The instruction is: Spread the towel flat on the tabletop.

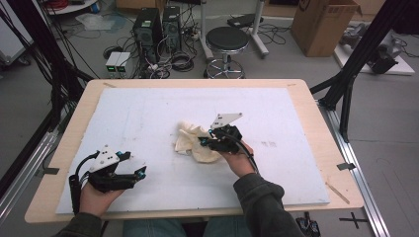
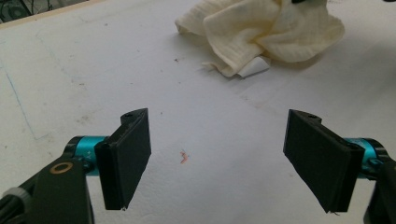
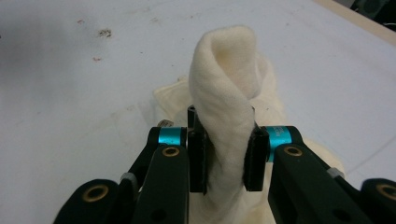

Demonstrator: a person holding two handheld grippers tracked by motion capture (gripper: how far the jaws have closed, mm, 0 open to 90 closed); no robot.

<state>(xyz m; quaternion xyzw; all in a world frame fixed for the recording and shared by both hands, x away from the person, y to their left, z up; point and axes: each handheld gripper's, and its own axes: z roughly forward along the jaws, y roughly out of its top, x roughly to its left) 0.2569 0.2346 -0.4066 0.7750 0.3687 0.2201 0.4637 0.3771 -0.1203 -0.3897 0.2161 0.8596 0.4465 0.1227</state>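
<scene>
Nearest the person, at about seven o'clock on the tabletop (image 1: 306, 148), the left gripper (image 1: 141, 172) rests with its jaws spread wide and nothing between them, just bare white surface. Out past it, near the centre, the right gripper (image 1: 203, 141) has its jaws clenched on a bunched fold of the cream cloth (image 1: 190, 140), and the pinched ridge rises up between them. The rest of the cloth lies crumpled on the white sheet, spilling toward ten o'clock of that gripper, well apart from the left one.
</scene>
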